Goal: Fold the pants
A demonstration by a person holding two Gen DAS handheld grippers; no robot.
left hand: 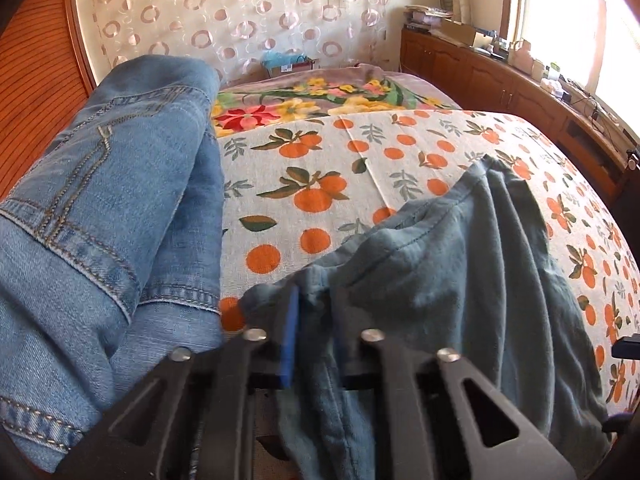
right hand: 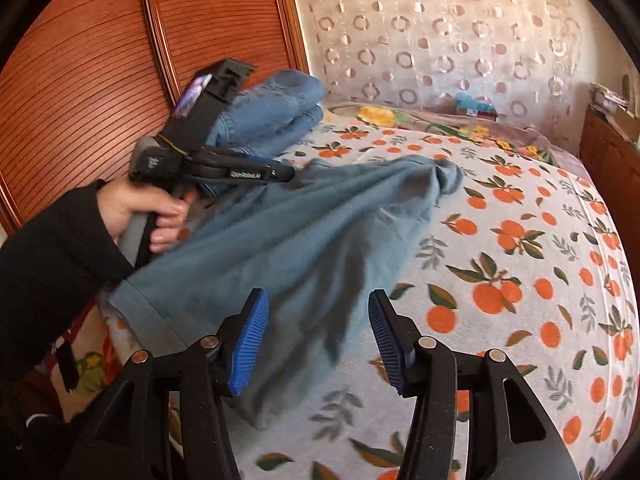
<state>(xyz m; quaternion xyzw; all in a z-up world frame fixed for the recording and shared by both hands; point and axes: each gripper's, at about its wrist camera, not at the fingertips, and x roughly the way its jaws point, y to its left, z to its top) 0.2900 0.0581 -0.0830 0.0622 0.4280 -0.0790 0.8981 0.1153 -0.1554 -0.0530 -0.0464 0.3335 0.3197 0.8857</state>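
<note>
pants (right hand: 280,248): showing matt soft cloth | jeans (left hand: 112,184): showing stitched denim | wardrobe (right hand: 80,60): showing glossy ribbed wood

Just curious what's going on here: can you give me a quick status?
Left gripper shut on pants. Right gripper open, above pants. Pants bunched, unfolded on bed. Jeans stacked at left, beside pants.

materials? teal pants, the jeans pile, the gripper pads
Teal pants: soft, thin matte woven cloth, probably cotton; it bunches in fine folds. Jeans: denim, faded blue with tan double stitching. Right gripper pads: blue, ribbed, look like rubber or soft plastic; fingers black hard plastic.
</note>
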